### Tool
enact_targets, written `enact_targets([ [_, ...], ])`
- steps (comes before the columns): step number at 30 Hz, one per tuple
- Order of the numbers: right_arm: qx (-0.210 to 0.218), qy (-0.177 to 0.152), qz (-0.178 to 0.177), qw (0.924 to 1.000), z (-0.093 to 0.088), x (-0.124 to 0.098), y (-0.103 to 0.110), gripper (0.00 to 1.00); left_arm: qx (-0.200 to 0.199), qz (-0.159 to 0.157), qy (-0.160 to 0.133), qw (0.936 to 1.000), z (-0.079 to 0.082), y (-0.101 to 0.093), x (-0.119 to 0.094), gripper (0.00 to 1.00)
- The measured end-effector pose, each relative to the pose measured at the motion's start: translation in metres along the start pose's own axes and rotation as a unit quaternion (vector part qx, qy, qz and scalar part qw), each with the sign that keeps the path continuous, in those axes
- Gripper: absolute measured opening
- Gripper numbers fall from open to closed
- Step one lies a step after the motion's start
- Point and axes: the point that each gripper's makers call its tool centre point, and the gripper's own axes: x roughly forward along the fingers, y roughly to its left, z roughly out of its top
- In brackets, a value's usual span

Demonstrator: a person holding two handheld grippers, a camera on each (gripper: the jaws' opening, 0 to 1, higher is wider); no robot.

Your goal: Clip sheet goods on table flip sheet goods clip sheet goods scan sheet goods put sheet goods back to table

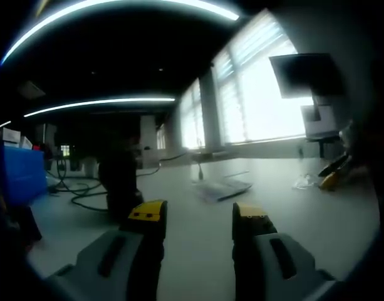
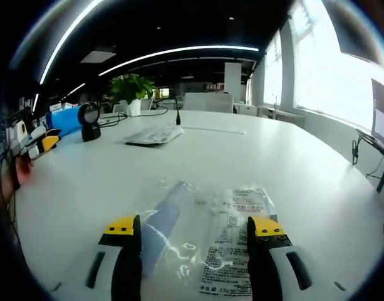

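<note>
A clear plastic packet [image 2: 207, 235] with a printed label and a grey-blue item inside lies flat on the white table [image 2: 292, 175]. My right gripper [image 2: 193, 229] hangs open just over it, one yellow-tipped jaw on each side of the packet. A second pile of flat packets [image 2: 154, 135] rests farther back; in the left gripper view this pile [image 1: 222, 187] lies ahead of the jaws. My left gripper [image 1: 198, 216] is open over bare table with nothing between its jaws. It comes into the right gripper view as the left gripper [image 2: 40, 144] at the left edge.
A black stand scanner [image 2: 88, 122] sits near the table's left side, close ahead-left of the left jaws as the scanner [image 1: 119, 182]. Cables [image 1: 79, 191] and a blue box [image 1: 22, 172] lie beyond it. A monitor [image 1: 301, 72] stands by the bright windows. A potted plant [image 2: 132, 88] is at the far end.
</note>
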Motion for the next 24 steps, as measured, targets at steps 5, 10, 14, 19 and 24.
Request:
enact_targets([
  [5, 0.0, -0.003, 0.001, 1.0, 0.0, 0.0, 0.0, 0.63, 0.0, 0.001, -0.001, 1.0, 0.0, 0.0, 0.0, 0.34],
  [10, 0.0, -0.013, 0.001, 0.9999, 0.0, -0.001, 0.0, 0.63, 0.0, 0.001, -0.001, 1.0, 0.0, 0.0, 0.0, 0.34],
  [14, 0.0, -0.019, 0.0, 0.9998, 0.0, -0.001, 0.0, 0.63, 0.001, 0.001, 0.0, 1.0, 0.0, 0.0, 0.0, 0.34],
  [19, -0.011, -0.036, 0.001, 0.9993, 0.005, -0.004, -0.001, 0.65, 0.002, 0.001, 0.001, 1.0, 0.0, 0.0, 0.0, 0.34],
  [24, 0.004, -0.065, -0.009, 0.9979, 0.018, -0.011, -0.01, 0.62, 0.002, 0.001, 0.003, 1.0, -0.001, 0.0, 0.0, 0.34],
])
